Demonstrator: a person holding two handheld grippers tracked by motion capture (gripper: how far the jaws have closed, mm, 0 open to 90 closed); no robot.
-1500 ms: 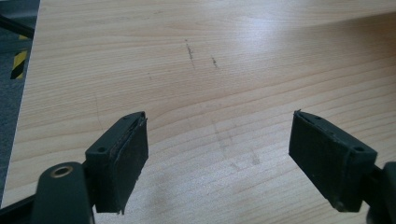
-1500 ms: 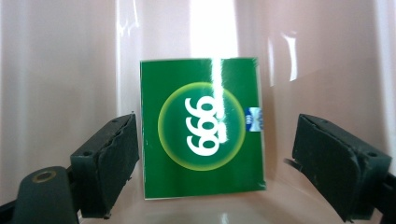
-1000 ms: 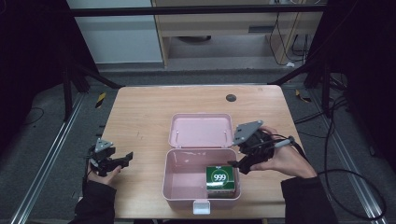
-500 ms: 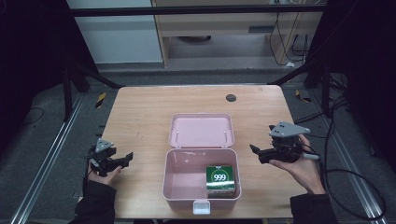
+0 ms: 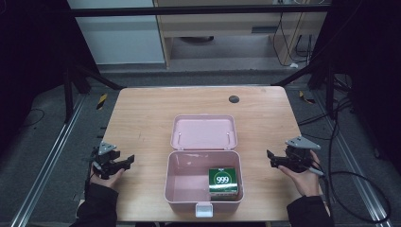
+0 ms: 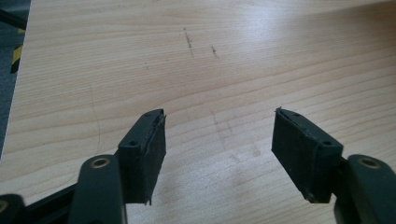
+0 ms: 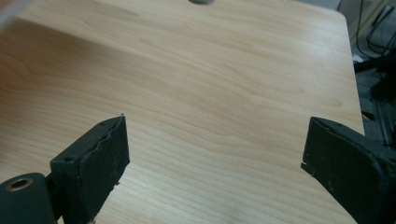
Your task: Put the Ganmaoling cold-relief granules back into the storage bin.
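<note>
I see right gripper (image 5: 274, 161) pulled away from pink box (image 5: 204, 205) toward table's right edge, jaws just opening, nothing between them. Green carton (image 5: 223, 181) sits inside box (delivered, I judge). Left gripper (image 5: 124, 161) spread, empty.

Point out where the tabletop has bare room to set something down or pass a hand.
The table is bare between the pink box and the left tongs, between the box and the right tongs, and across the far strip beyond the open lid, apart from a small dark disc. The crowded part is the near middle, where the box holds a green carton.
</note>
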